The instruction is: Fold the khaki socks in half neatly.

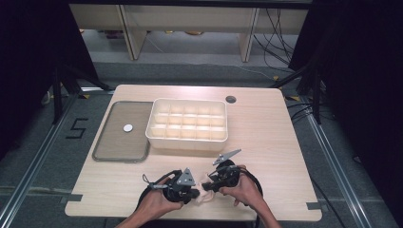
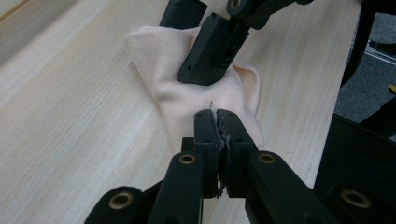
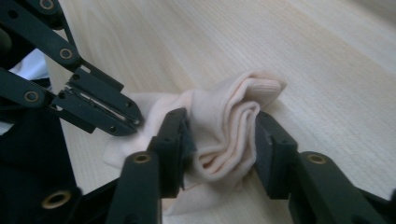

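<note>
Two hand-held grippers meet over a pale peach sock (image 1: pixel 206 194) at the near edge of a light wooden table (image 1: pixel 266 142), seen from the high view. Behind them, toward the far side, sits a white divided storage box (image 1: pixel 187 124) with its compartments open to the camera, and just to its left lies a grey-rimmed flat lid (image 1: pixel 121 132) bearing a small white disc (image 1: pixel 128 127). At the near edge, the left gripper (image 1: pixel 195 192) and right gripper (image 1: pixel 207 179) are held close together by a person's hands. In the left gripper view, that gripper's jaws are clenched on a thin fold of the sock (image 2: pixel 187 74), which rests on the table. In the right gripper view, the other gripper's jaws stand on either side of the bunched fabric (image 3: pixel 224 126), touching it without squeezing fully closed.
</note>
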The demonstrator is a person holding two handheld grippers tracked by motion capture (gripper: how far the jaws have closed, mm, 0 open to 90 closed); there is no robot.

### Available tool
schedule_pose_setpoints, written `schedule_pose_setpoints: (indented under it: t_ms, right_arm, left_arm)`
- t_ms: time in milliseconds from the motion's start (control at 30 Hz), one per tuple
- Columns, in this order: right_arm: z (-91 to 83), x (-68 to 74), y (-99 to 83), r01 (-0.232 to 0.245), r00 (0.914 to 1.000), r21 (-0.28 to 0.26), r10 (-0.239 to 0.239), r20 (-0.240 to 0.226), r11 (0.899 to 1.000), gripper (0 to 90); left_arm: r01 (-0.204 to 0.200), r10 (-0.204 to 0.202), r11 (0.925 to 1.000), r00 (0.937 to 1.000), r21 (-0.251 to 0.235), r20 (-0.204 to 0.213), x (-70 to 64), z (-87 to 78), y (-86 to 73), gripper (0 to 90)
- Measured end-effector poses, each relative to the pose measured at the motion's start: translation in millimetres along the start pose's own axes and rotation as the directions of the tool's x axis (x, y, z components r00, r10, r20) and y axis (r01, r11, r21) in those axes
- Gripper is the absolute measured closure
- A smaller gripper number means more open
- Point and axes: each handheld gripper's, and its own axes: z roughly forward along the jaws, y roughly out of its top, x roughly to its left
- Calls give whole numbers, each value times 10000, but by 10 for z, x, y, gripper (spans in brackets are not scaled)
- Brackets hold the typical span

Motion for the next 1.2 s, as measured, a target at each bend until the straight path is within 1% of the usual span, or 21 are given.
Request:
schedule_pose_setpoints:
  t_ms: [167,200,233,267,333,433,500,533,600,633,700,767,833,867,900,933,1000,1033,1067,1167,1200]
  right_arm:
    - [8,-62,-36,-395,9974,-180,384,-611,9991,666]
    - [5,-59,-37,-404,9974,-192,392,-602,9990,678]
    - [0,-40,-34,-373,9986,-181,366,-371,9991,686]
    - [6,-33,-24,-162,9990,-180,155,-419,9997,693]
    - [-2,-2,-15,-142,9998,-96,140,-150,9999,702]
    - [-5,4,-12,-155,9997,-128,153,-165,9998,715]
    - [-11,20,-12,-228,9997,-125,227,-96,9997,722]
    - [-13,25,-12,-214,9998,-124,213,-60,9997,724]
    - [-17,31,-10,-221,9998,-126,221,8,9997,730]
    - [-21,37,-10,-255,9997,-156,256,42,9996,734]
    - [-26,41,-11,-234,9997,-160,235,58,9996,739]
    - [-29,48,-8,-223,9997,-169,221,-111,9996,745]
    - [-44,60,0,-188,9997,-124,189,137,9997,748]
    - [-53,67,4,-146,9998,-141,148,131,9998,749]
    - [-57,68,6,-63,9999,-185,65,113,9998,751]
    - [-61,79,10,-100,9999,-191,102,107,9998,751]
    - [-84,94,21,-65,9998,-209,69,193,9998,752]
    - [-87,96,28,-63,9999,-242,65,93,9997,752]
    - [-106,105,34,-5,9998,-341,11,190,9994,753]
    - [-131,108,54,84,10000,-393,-84,-17,9992,753]
    - [-148,126,56,102,9997,-392,-94,218,9992,753]
  left_arm:
    - [322,-321,9987,9995,-391,32,13,-57,-35,802]
    - [422,-419,9980,9991,-471,61,24,-89,-55,786]
    - [998,-995,9912,9950,-871,83,3,-105,-86,759]
    - [1133,-1132,9889,9936,-958,64,9,-144,-119,730]
    - [1368,-1384,9845,9904,-1096,-68,28,-234,-193,679]
    - [1467,-1503,9819,9884,-1202,-212,105,-353,-296,623]
    - [1653,-1704,9775,9850,-1311,-289,164,-419,-385,592]
    - [1939,-1993,9716,9795,-1358,-274,166,-437,-429,572]
    - [1877,-1943,9740,9801,-1271,-413,197,-488,-522,533]
    - [2079,-2155,9685,9756,-1373,-428,190,-492,-549,514]
    - [1928,-2002,9738,9783,-1209,-526,209,-527,-604,491]
    - [2148,-2231,9695,9729,-1183,-615,204,-543,-665,456]
    - [2006,-2077,9743,9760,-1020,-647,212,-559,-708,432]
    - [2187,-2272,9702,9707,-1045,-780,203,-557,-729,425]
    - [2170,-2252,9709,9713,-1015,-768,201,-566,-741,416]
    - [1949,-2022,9762,9765,-957,-742,212,-580,-753,414]
    - [1977,-2058,9755,9750,-965,-833,207,-593,-766,412]
    - [2247,-2340,9680,9691,-1120,-782,194,-585,-775,411]
    - [2035,-2121,9741,9734,-988,-861,207,-603,-780,408]
    - [2192,-2286,9707,9686,-981,-981,210,-609,-802,386]
    - [2032,-2126,9745,9718,-950,-1023,219,-621,-806,381]
